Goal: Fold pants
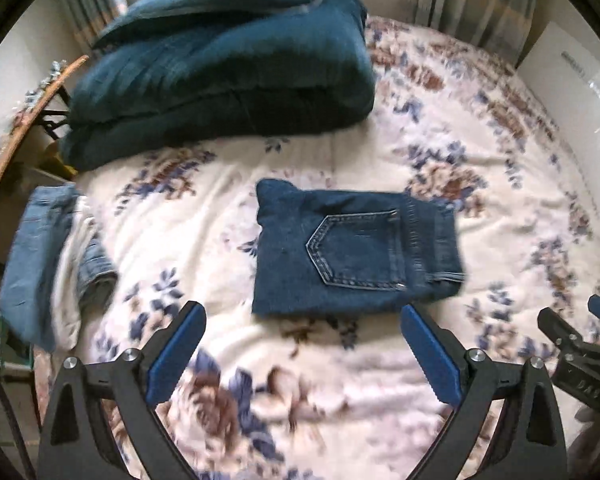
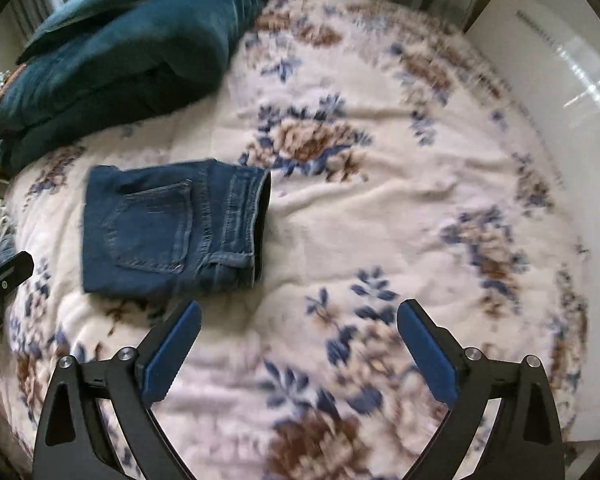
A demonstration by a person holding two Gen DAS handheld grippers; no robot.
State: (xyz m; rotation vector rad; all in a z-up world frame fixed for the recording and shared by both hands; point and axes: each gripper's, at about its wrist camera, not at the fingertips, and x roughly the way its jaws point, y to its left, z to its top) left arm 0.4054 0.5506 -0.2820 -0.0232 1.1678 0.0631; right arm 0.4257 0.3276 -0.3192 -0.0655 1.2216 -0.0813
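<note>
A pair of dark blue jeans (image 1: 352, 252) lies folded into a compact rectangle on the flowered bedspread (image 1: 380, 380), back pocket up, waistband toward the right. The right wrist view shows the same jeans (image 2: 168, 228) left of centre. My left gripper (image 1: 302, 314) hovers above the bed just in front of the folded jeans, jaws wide apart with nothing between them. My right gripper (image 2: 299, 310) hangs over bare bedspread (image 2: 380, 220), to the right of the jeans, also open and empty. Its black frame and a blue pad show at the right edge of the left wrist view.
A thick dark teal folded blanket (image 1: 220, 68) fills the far left of the bed. Lighter blue jeans and a white garment (image 1: 48, 264) lie at the bed's left edge. A white cabinet (image 2: 560, 60) stands along the right side, curtains behind.
</note>
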